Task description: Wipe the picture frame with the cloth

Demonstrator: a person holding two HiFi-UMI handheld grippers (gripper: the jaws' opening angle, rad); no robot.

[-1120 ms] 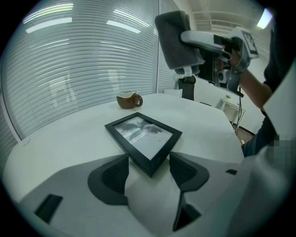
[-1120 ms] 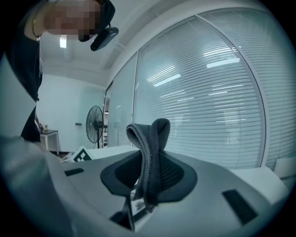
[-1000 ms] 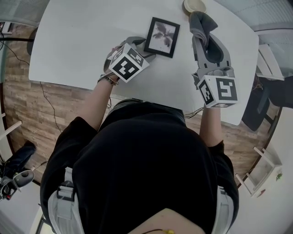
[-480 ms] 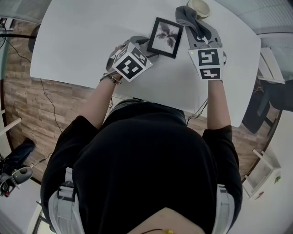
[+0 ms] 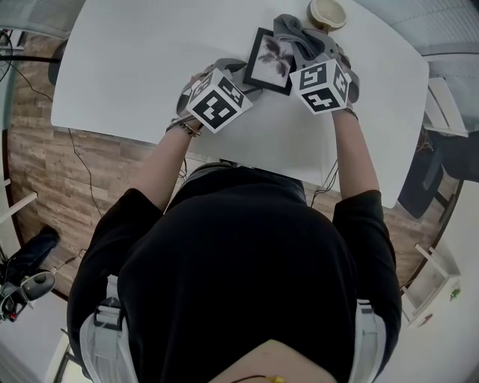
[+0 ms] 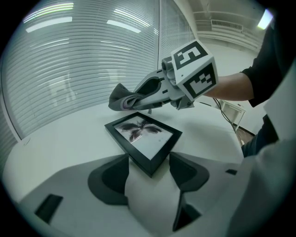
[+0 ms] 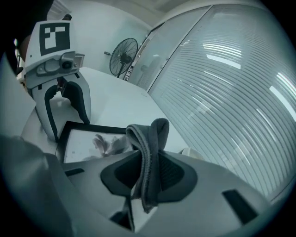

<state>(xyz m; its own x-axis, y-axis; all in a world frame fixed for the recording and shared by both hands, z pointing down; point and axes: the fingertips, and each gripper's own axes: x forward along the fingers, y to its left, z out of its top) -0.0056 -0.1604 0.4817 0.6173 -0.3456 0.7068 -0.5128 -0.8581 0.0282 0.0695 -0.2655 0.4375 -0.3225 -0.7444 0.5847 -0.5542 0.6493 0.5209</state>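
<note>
Head view, and at centre-left the left gripper (image 5: pixel 239 79) has its fingers closed onto the near corner of the picture frame (image 5: pixel 268 63), which lies flat on the white worktop (image 5: pixel 150 67) at upper centre. Left gripper view confirms it: the black corner is wedged between both fingers. Moving right, the grey cloth (image 5: pixel 294 36) hangs over the frame's upper right edge, contact hard to call. Right gripper (image 7: pixel 149 172) has it pinched, fingers nearly together on a fold. Furthest right, a pale cup (image 5: pixel 327 13) sits at the frame's top.
</note>
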